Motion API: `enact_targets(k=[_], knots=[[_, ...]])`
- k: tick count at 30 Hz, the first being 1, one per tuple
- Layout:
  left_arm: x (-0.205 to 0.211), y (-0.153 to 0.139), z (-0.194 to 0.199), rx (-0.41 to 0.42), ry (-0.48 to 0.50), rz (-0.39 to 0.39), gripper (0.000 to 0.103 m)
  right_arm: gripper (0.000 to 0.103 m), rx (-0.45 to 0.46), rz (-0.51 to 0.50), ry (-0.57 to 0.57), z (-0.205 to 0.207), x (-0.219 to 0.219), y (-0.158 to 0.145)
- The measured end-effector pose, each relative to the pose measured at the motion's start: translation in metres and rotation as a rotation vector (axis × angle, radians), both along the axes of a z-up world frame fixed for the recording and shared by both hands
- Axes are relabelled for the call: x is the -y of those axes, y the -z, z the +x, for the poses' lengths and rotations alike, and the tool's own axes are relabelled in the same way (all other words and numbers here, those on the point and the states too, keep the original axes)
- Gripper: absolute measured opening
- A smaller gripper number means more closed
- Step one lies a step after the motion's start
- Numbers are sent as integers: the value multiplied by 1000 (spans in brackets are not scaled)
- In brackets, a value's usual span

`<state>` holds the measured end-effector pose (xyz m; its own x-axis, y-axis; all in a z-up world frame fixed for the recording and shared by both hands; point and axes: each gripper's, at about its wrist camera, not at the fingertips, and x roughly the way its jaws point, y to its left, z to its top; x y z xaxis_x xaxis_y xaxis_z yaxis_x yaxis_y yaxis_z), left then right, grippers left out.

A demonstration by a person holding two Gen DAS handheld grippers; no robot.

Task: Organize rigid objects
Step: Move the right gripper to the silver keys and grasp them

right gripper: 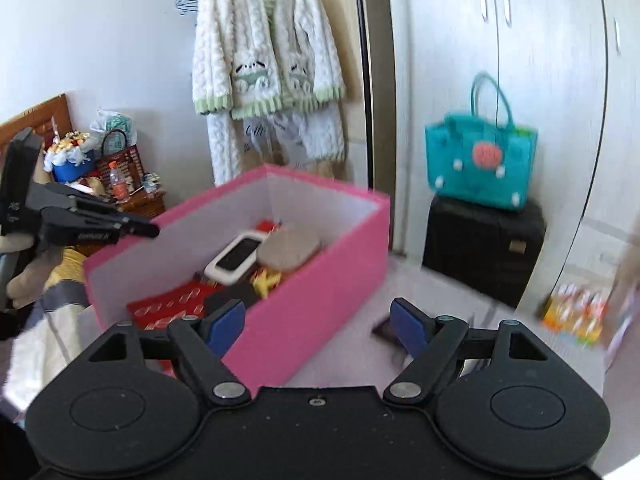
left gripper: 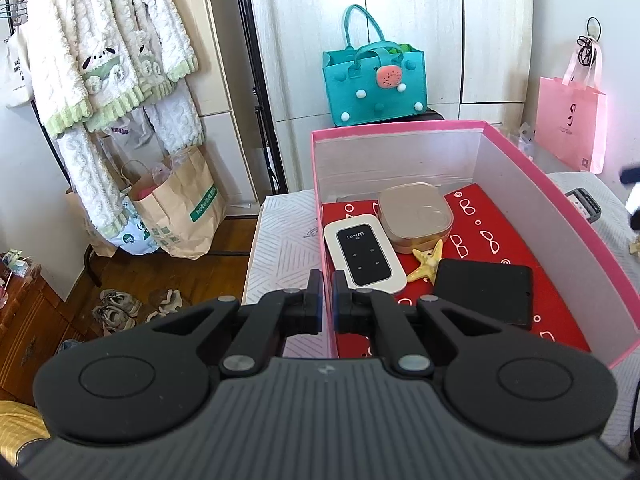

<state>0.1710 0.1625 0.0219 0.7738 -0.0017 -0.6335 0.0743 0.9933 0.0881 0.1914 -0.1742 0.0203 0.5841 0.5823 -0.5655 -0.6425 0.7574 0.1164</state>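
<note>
A pink box [left gripper: 520, 152] with a red lining stands on the table. It holds a white Wi-Fi device [left gripper: 364, 254], a gold square case [left gripper: 416, 214], a yellow starfish [left gripper: 428, 262] and a black flat case [left gripper: 484, 292]. My left gripper [left gripper: 327, 280] is shut on the box's left wall near its front corner. In the right wrist view the box [right gripper: 312, 280] is ahead to the left, with the left gripper [right gripper: 154, 231] at its far rim. My right gripper [right gripper: 318, 316] is open and empty above the table beside the box's near wall.
A teal felt bag [left gripper: 374, 80] sits on a black cabinet [right gripper: 484, 252] behind the table. A pink paper bag [left gripper: 570, 128] hangs at right. A dark phone-like object [left gripper: 582, 204] lies right of the box. Clothes rack and paper bags stand at left.
</note>
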Motion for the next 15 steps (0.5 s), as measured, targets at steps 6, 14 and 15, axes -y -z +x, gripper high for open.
enact_targets(k=[6,14,15], knots=[[2,0,0,-9,-7,8,4,54,-117,-20,30,-12,21,38],[4,1,1,-23,-15,15,4,35,-186,-110,37,-23,22,79],[4,0,1,-24,-17,17,4,35,-177,-127,40,-24,20,82]])
